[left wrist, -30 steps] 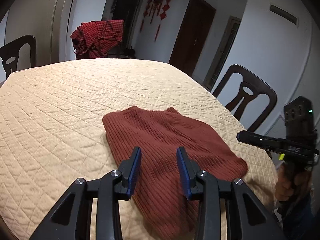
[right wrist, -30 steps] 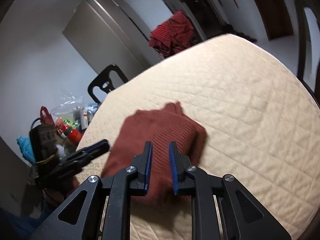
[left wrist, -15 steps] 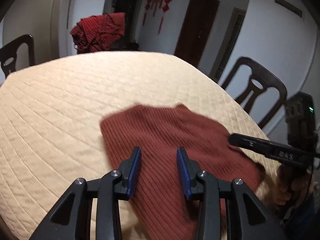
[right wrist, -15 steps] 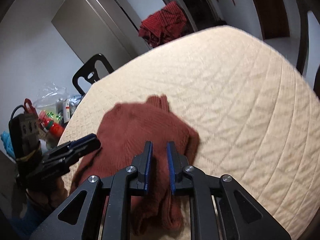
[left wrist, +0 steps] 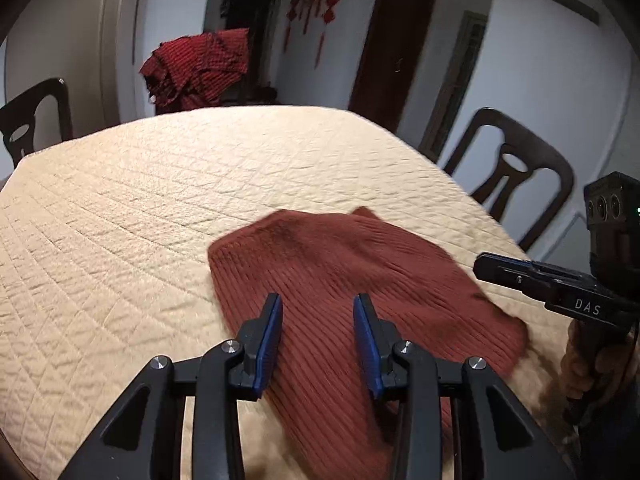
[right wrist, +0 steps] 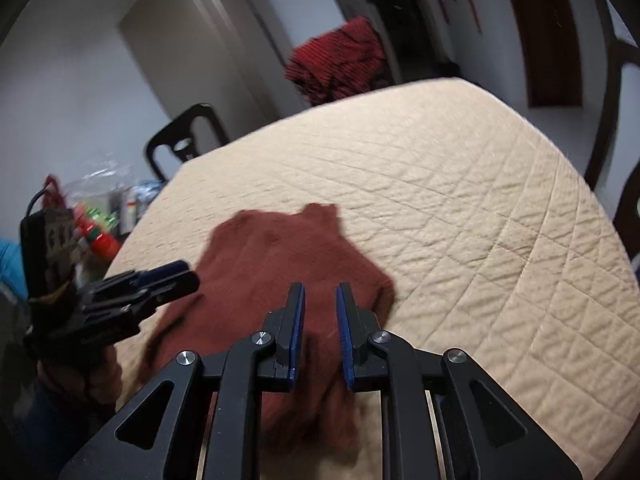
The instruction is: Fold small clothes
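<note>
A small rust-red ribbed knit garment [left wrist: 352, 280] lies folded on the quilted beige table cover [left wrist: 160, 208]; it also shows in the right wrist view [right wrist: 280, 264]. My left gripper [left wrist: 318, 316] is open and empty, hovering over the garment's near left part. My right gripper [right wrist: 320, 304] is open with a narrow gap and empty, above the garment's near right edge. In the left wrist view the right gripper [left wrist: 520, 270] sits beside the garment's right edge. In the right wrist view the left gripper [right wrist: 168, 280] is at the garment's left side.
Dark wooden chairs stand at the table's right [left wrist: 516, 184] and far left [left wrist: 32, 120]. A red checked cloth [left wrist: 196, 68] hangs over a chair behind the table. Bottles and bags [right wrist: 96, 224] clutter a surface left of the table. The cover [right wrist: 480, 220] stretches far and right.
Both grippers have drawn back slightly above the garment. The right gripper's jaws have widened a little. The garment lies flatter at its right edge than half a second ago.
</note>
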Demonstrator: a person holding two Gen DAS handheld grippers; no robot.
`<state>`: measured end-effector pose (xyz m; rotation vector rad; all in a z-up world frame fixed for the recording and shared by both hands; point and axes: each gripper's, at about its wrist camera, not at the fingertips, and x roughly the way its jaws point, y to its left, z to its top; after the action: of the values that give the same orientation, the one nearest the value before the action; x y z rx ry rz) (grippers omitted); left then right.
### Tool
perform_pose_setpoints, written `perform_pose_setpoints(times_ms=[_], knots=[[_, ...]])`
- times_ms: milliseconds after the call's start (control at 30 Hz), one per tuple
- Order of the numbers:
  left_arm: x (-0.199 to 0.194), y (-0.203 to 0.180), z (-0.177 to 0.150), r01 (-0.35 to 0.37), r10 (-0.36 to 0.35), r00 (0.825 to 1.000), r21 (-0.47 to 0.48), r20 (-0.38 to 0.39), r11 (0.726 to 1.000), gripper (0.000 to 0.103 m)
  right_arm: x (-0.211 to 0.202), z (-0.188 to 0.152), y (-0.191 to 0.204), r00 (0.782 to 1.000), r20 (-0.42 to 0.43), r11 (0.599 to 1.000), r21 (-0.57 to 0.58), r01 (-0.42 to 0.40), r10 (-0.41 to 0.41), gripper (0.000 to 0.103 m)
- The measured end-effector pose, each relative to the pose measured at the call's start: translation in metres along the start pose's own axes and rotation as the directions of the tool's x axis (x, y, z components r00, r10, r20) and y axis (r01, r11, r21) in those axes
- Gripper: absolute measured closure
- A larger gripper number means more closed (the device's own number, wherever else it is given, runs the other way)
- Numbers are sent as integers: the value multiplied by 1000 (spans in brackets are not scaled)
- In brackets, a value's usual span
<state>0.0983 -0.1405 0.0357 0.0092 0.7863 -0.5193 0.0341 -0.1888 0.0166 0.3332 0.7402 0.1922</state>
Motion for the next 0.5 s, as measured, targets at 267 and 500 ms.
perform_pose_setpoints(times_ms=[267, 500], knots=[[-33, -27, -41, 63, -62, 998, 73, -6, 995, 64, -17, -40, 16, 999, -50, 995, -99, 3, -8, 88], [-25, -29, -48, 22, -23, 1000, 78, 17, 997, 64, -7, -50, 7, 996, -64, 994, -95, 48, -55, 99]])
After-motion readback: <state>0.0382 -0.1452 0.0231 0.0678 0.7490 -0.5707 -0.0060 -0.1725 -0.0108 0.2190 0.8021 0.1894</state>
